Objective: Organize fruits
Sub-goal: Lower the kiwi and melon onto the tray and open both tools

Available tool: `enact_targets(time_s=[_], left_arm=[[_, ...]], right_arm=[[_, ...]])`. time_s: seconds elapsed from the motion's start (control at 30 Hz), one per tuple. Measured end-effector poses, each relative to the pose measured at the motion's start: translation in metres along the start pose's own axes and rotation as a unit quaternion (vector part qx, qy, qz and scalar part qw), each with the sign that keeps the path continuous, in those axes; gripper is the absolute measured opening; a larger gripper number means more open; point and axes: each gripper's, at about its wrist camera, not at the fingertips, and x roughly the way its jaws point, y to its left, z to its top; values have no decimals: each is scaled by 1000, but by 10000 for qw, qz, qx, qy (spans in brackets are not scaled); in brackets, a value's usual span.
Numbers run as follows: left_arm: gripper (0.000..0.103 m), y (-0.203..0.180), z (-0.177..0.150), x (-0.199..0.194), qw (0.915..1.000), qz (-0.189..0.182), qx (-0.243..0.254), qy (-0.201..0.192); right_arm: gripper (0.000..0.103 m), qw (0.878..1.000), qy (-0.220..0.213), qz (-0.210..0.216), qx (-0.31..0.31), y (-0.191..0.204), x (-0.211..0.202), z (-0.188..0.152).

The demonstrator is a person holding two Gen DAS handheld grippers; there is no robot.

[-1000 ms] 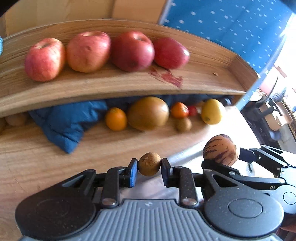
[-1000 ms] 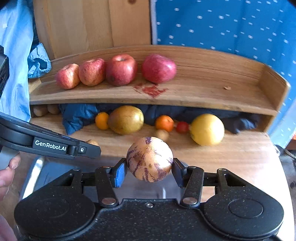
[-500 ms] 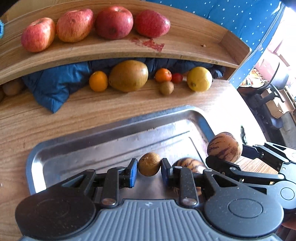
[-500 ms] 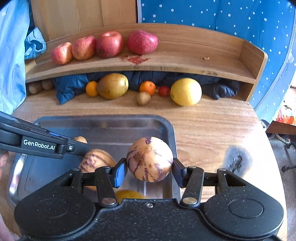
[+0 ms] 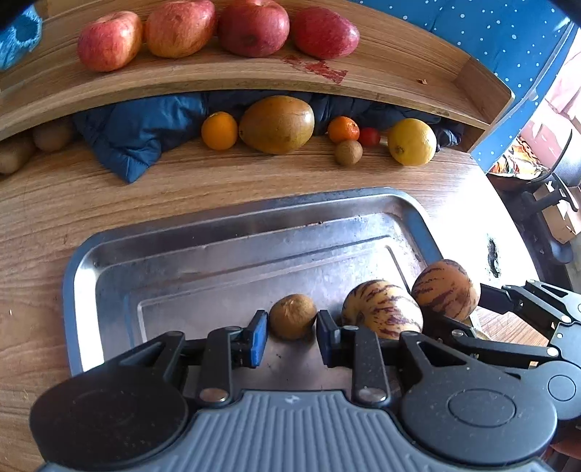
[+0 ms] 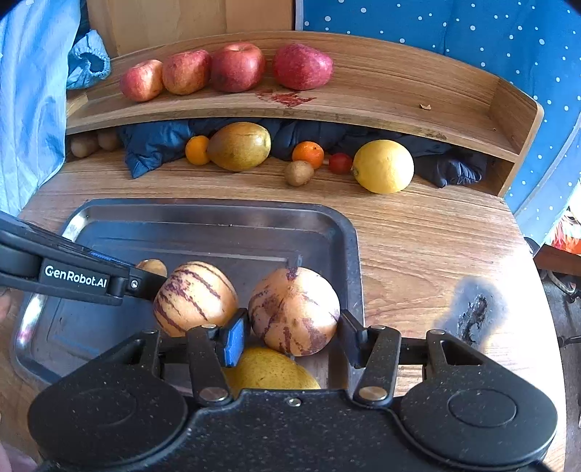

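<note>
My left gripper is shut on a small brown kiwi-like fruit, low over the steel tray near its front. The same fruit peeks out behind the left gripper's arm in the right wrist view. My right gripper is shut on a striped yellow-and-purple melon above the tray's right front corner. A second striped melon lies in the tray just left of it. A yellow fruit sits partly hidden under the right gripper.
Several red apples line the wooden shelf. Under it lie a mango, two oranges, a tomato, a kiwi, a lemon and a blue jacket. A burn mark scars the table.
Both grippers have drawn back from the shelf and come down over the tray, each still holding its fruit. The tray and the fruits lying in it have come into view.
</note>
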Motion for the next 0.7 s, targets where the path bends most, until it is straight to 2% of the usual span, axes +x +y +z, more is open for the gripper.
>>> enact_targets(time_s=[0.03, 0.07, 0.2, 0.47, 0.7], left_arm=[[42, 1, -1, -1, 10000, -14, -41, 1], [54, 1, -2, -3, 10000, -19, -83, -12], [64, 2, -5, -9, 9998, 49, -190, -75], [100, 6, -23, -35, 9991, 307, -167, -234], [102, 9, -53, -58, 9980, 606, 16, -149]], right_arm=[[56, 10000, -42, -1, -17, 0, -3, 0], [58, 10000, -71, -24, -50, 0, -5, -1], [63, 9998, -184, -42, -38, -4, -17, -3], [86, 9990, -439, 30, -107, -4, -45, -17], [99, 9987, -453, 122, -195, 0, -65, -39]])
